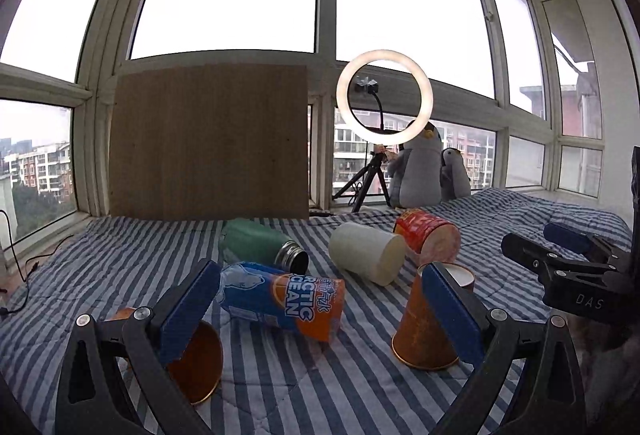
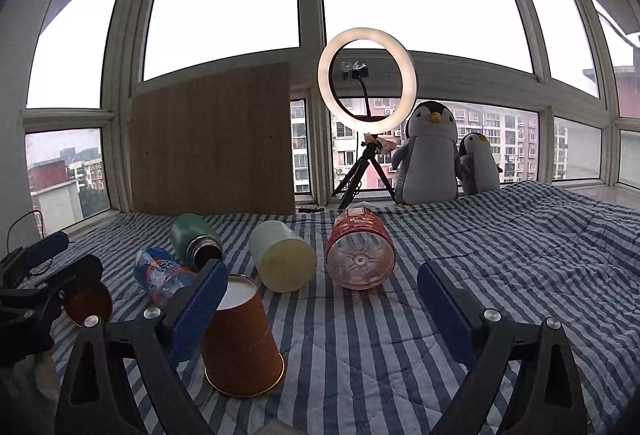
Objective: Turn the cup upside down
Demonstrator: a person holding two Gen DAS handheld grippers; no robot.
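An orange paper cup (image 1: 420, 331) stands upside down on the striped blanket, white base up; it also shows in the right wrist view (image 2: 244, 343). A second orange cup (image 1: 198, 363) lies on its side, mouth toward the camera, behind my left gripper's left finger; it shows in the right wrist view (image 2: 89, 302). My left gripper (image 1: 320, 319) is open and empty, between the two cups. My right gripper (image 2: 322, 311) is open and empty, its left finger just left of the upside-down cup. It shows at the right in the left wrist view (image 1: 560, 255).
A blue-and-orange Arctic Ocean bottle (image 1: 280, 299), a green flask (image 1: 264, 249), a white cup (image 1: 366, 253) and a red-labelled bottle (image 1: 428, 235) lie on the blanket (image 1: 300, 395). A wooden board (image 1: 208, 143), ring light (image 1: 384, 95) and plush penguins (image 1: 424, 167) stand by the windows.
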